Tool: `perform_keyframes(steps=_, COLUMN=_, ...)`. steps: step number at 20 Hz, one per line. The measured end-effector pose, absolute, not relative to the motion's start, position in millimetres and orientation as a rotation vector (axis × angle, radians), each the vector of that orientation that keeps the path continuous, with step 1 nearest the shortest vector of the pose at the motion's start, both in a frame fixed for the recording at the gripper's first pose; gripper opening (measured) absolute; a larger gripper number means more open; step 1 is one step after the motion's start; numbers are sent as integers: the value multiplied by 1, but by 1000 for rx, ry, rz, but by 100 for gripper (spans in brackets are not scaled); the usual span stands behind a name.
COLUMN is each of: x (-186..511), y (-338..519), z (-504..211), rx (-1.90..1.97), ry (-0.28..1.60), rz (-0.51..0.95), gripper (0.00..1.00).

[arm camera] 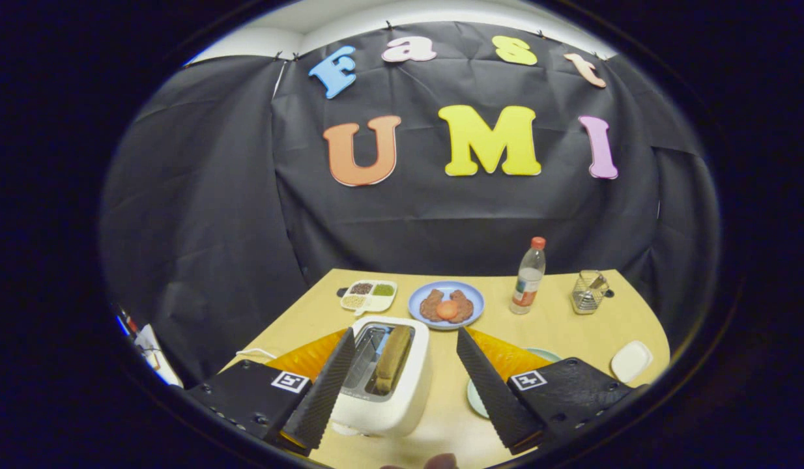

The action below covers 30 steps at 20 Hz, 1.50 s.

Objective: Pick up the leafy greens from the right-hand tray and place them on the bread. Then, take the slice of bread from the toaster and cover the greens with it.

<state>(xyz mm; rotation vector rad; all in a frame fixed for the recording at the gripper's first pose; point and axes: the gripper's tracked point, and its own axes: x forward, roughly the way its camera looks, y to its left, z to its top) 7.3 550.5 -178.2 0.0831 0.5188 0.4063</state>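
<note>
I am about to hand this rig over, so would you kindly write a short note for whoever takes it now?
Gripper: open, empty, held above the table, its fingers either side of the toaster.
Toaster: white, just ahead, one bread slice standing in its slot.
Blue plate beyond the toaster: brown pieces with an orange-red round on top.
Done: I cannot tell; no greens can be made out, and a pale plate is mostly hidden behind the right finger.
Left: check for the greens, then lift the slice from the toaster.

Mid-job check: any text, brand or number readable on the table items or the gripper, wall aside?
Bottle label: too small and blurred to read.
Square markers on the open gripper, whose fingers straddle the toaster: black-and-white patterns, no words.
Toaster: no readable text.
</note>
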Motion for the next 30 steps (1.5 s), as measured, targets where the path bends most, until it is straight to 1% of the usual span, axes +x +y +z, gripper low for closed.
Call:
perform_keyframes(steps=4, x=15, y=574, z=-209, rx=26, ry=563, rz=402, gripper=96)
perform_keyframes(steps=5, x=19, y=577, z=-216, rx=12, ry=577, rz=397, gripper=95)
perform_keyframes(steps=10, x=33, y=581, z=-239, rx=-8, ry=630, rz=363, gripper=71)
perform_keyframes(steps=11, x=35, y=582, z=-241, rx=-5, ry=637, rz=355, gripper=56)
perform_keyframes(steps=12, x=39, y=580, z=-243, rx=-9, ry=644, rz=335, gripper=47)
perform_keyframes(steps=13, x=42, y=578, z=-246, rx=-11, ry=654, rz=317, gripper=34)
perform_keyframes(steps=16, x=44, y=579, z=-245, rx=6, ry=671, rz=299, gripper=17)
perform_keyframes(steps=17, x=43, y=581, z=-241, rx=17, ry=679, rz=308, gripper=9)
perform_keyframes(steps=23, x=42, y=578, z=-195, rx=96, ry=632, rz=353, gripper=9)
perform_keyframes(steps=30, x=45, y=537, z=-127, rx=197, ry=548, rz=397, gripper=9)
